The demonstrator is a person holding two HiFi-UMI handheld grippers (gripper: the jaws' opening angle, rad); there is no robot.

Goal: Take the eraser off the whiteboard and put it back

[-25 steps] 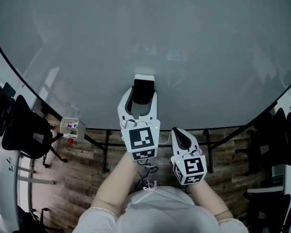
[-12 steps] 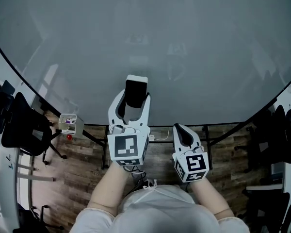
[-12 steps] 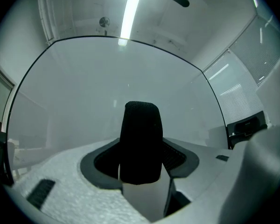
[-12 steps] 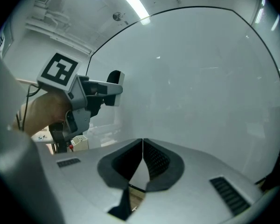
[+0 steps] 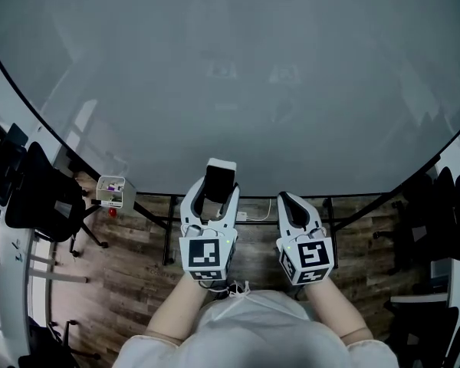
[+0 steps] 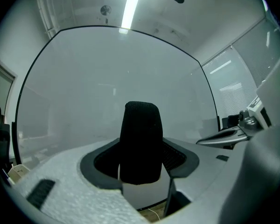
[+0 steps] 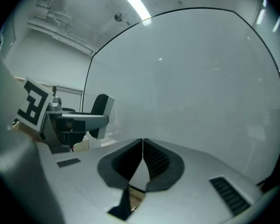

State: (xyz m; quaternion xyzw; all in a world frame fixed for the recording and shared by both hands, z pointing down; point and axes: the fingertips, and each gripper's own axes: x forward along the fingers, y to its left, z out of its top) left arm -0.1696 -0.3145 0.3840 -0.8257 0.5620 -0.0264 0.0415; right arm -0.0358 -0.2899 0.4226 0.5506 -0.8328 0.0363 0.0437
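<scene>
The whiteboard (image 5: pixel 238 75) fills most of the head view as a large blank grey-white surface. My left gripper (image 5: pixel 217 186) is shut on the eraser (image 5: pixel 218 181), a black felt block with a white back, held just off the board's lower edge. In the left gripper view the eraser (image 6: pixel 140 143) stands upright between the jaws, black face toward the camera. My right gripper (image 5: pixel 286 203) is to the right of it, shut with nothing between its jaws, which meet in the right gripper view (image 7: pixel 143 143). From there the eraser (image 7: pixel 101 113) shows at the left.
Below the board's edge are a wooden floor (image 5: pixel 138 282) and the black legs of the stand (image 5: pixel 169 236). A small white box (image 5: pixel 113 192) hangs at the lower left of the board. Dark office chairs (image 5: pixel 31 198) stand at the left and at the right.
My left gripper has drawn back down and toward me with the eraser, from higher on the board to its lower edge. The right gripper has stayed nearly in place.
</scene>
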